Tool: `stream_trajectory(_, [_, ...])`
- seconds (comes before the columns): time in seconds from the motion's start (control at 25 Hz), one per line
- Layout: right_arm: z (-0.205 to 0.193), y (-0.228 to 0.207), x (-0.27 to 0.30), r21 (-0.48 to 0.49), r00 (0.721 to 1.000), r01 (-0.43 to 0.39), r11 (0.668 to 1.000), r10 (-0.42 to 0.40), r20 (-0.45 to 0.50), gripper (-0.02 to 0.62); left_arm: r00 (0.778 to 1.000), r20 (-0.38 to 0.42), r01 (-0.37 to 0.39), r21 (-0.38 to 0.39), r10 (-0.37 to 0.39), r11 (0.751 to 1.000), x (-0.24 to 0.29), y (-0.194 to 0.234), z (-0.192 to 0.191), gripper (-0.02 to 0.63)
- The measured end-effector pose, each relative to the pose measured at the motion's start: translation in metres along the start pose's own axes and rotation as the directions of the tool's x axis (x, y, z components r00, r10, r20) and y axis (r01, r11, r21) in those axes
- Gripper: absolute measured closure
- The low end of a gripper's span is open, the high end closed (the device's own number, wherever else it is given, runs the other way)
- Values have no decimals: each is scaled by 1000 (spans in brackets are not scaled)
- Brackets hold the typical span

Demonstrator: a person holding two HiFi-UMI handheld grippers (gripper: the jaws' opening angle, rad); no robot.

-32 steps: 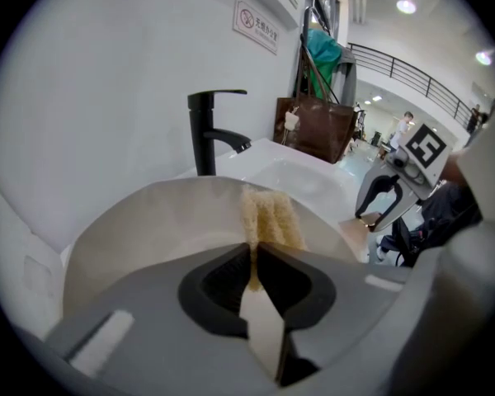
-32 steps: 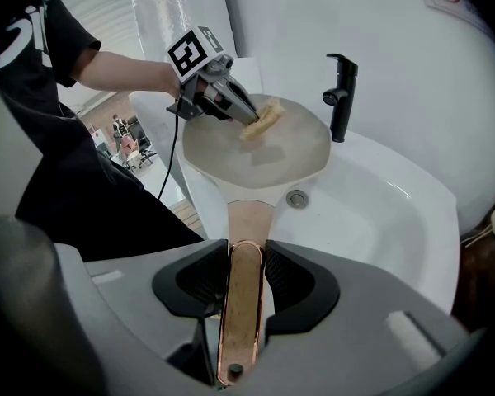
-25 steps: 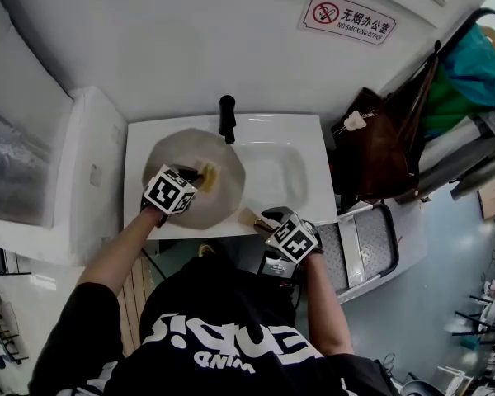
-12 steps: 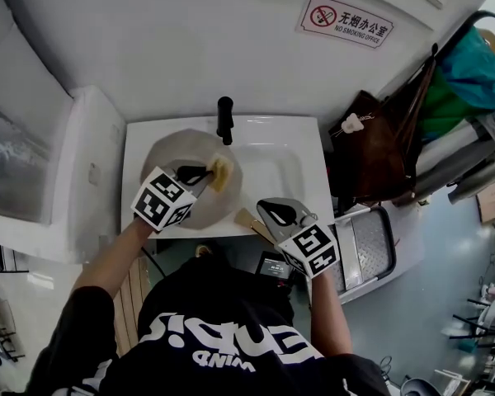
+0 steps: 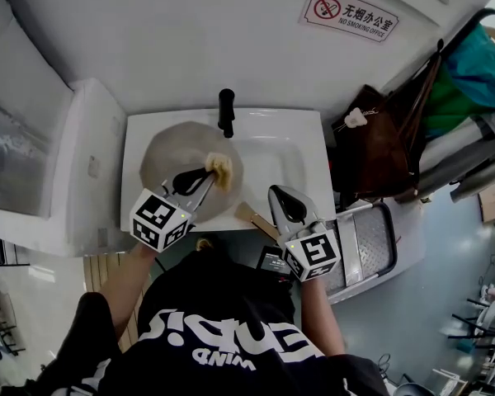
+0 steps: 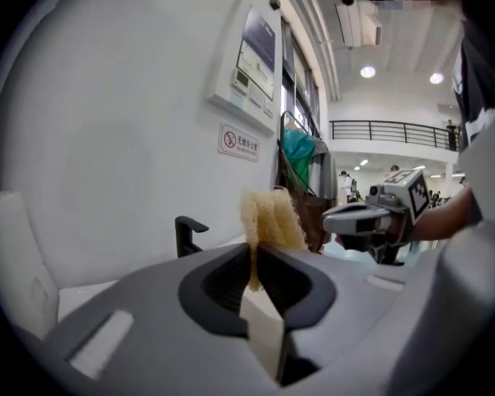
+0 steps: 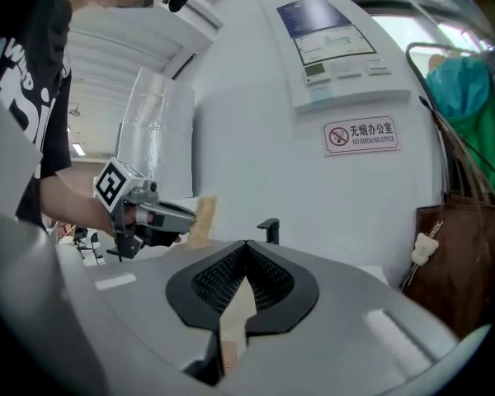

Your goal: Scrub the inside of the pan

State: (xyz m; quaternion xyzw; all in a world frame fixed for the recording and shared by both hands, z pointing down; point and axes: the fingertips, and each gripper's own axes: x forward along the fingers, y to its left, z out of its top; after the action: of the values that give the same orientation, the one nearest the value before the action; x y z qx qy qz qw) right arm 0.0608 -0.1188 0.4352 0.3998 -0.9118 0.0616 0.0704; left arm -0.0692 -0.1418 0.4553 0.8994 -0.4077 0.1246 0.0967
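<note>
A round grey pan (image 5: 169,151) lies in the left part of the white sink (image 5: 285,167), its wooden handle (image 5: 249,216) sticking out over the front rim. My left gripper (image 5: 208,176) is shut on a yellow sponge (image 5: 221,169) over the pan's right side. In the left gripper view the sponge (image 6: 272,219) stands up from the closed jaws. My right gripper (image 5: 282,193) hovers just right of the handle, shut, with nothing between its jaws (image 7: 246,246). It does not touch the handle. The right gripper view shows the left gripper (image 7: 177,217) with the sponge (image 7: 202,217).
A black tap (image 5: 226,114) stands at the sink's back edge. A white appliance (image 5: 74,172) flanks the sink on the left. A brown bag (image 5: 379,147) and a grey folding stool (image 5: 363,250) are on the right. A no-smoking sign (image 5: 351,13) hangs on the wall.
The right gripper has left the pan handle, closed and drawn back. The left gripper has pulled back toward me and risen, with the sponge still in it.
</note>
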Motion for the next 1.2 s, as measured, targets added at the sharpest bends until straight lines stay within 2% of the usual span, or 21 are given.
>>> stream_trajectory(0.12, [-4,-2,2,17,999,27,999,-28,24,586,996,78,-43,-1,43,999,-3,-1,-3,581])
stream_trajectory(0.24, [-9,-3,1,45,998,39,998,-41,40,586,990,110,-84,2,83,996,-6,1,-11,581])
stream_trajectory(0.68, [-17,1,2,65,999,29,997,-32,43,586,981,121,-153,-9,153,988,-14,5,-20,581])
stream_trajectory(1.2, [-21,-3,3,53,998,53,997,-55,30,586,978,106,-180,-20,181,983,-17,12,-24,581])
